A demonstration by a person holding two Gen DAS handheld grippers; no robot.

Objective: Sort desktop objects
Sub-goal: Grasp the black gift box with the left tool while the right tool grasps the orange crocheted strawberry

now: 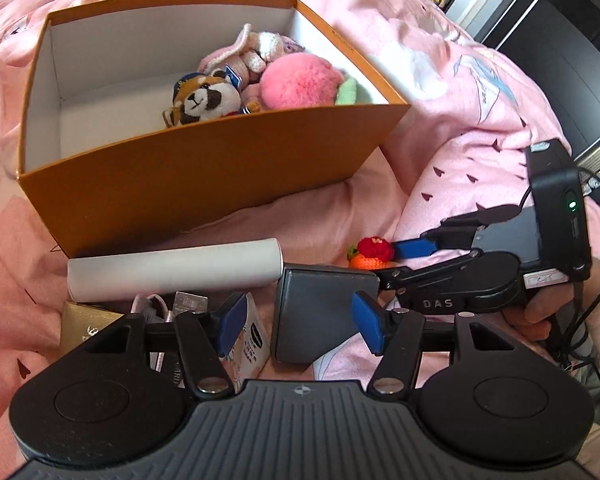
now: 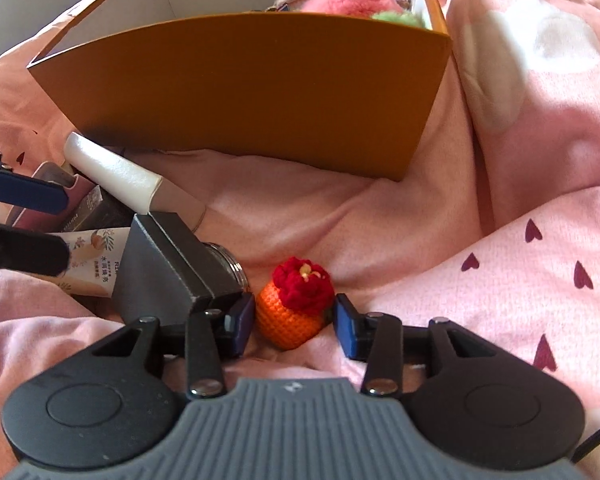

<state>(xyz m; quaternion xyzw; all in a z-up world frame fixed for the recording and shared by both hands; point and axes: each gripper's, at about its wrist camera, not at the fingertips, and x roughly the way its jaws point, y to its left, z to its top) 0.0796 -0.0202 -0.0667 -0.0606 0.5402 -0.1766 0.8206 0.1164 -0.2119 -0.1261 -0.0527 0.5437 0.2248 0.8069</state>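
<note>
Left gripper: angled down, released, jaws apart over grey box.
Right gripper: angled down, straddling crochet toy; grip unclear.
Orange box: held plush toys.

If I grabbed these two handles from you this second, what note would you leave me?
Right gripper: jaws either side of the crocheted orange toy on the pink bedding; one pad looks to touch it, the other stands just clear, so not yet gripped.
Left gripper: open, holding nothing, over the grey box.
Done: the panda plush, pink pompom and knitted bunny lie in the orange box.
Left: the crocheted toy, then the pile in front of the box: white tube, grey box, hand cream tube and a few small items I cannot make out.
</note>
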